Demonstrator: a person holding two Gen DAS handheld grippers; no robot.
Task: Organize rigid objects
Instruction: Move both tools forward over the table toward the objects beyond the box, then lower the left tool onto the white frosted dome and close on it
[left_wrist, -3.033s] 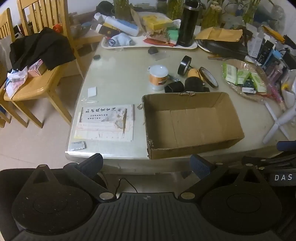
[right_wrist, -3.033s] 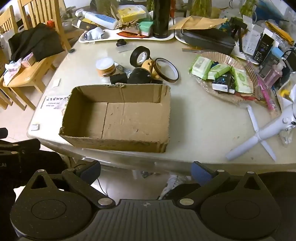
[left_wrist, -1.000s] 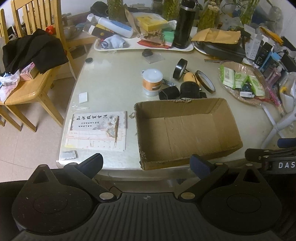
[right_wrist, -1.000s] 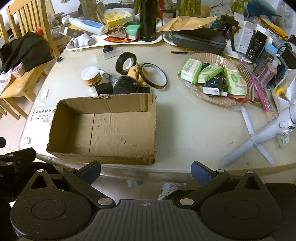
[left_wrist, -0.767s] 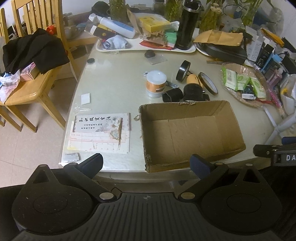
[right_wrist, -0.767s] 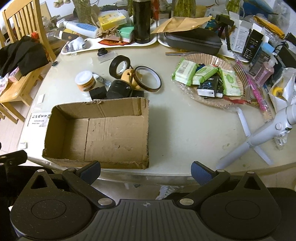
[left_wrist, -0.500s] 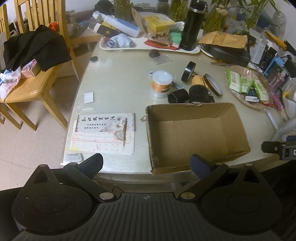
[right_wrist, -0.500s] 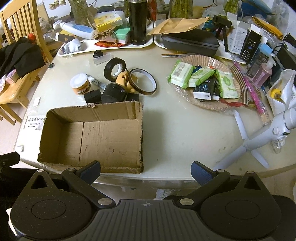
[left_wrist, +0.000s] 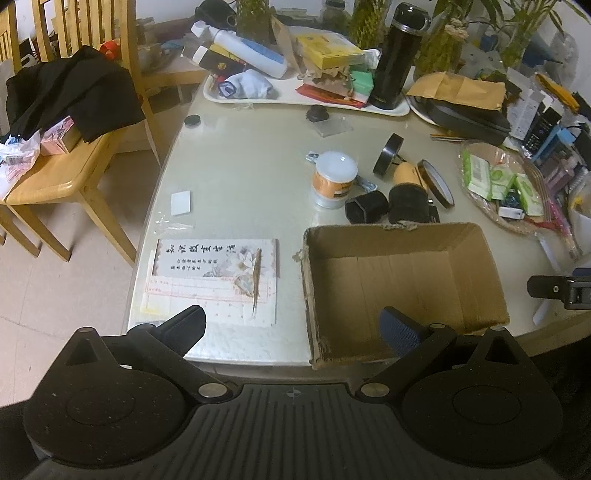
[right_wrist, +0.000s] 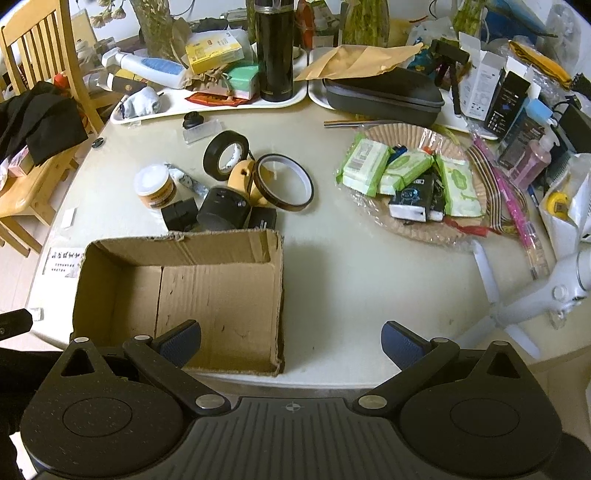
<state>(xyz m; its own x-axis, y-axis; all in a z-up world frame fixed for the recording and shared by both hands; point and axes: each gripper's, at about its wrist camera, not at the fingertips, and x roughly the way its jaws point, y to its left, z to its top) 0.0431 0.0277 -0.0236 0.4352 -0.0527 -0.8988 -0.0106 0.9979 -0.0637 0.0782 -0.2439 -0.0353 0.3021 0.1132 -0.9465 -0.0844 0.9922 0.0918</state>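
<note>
Both grippers, left (left_wrist: 291, 325) & right (right_wrist: 291, 338), wide open w/ nothing held, have edged in over the tabletop's near edge. Box (right_wrist: 207, 295) there still empty; tape rolls (right_wrist: 226, 155) etc. untouched behind it, so sorting hasn't begun.

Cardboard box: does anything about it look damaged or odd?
Yes. The cardboard box has torn, ragged rims, worst along its far wall and left corner. It is empty and overhangs the near edge of the table.
</note>
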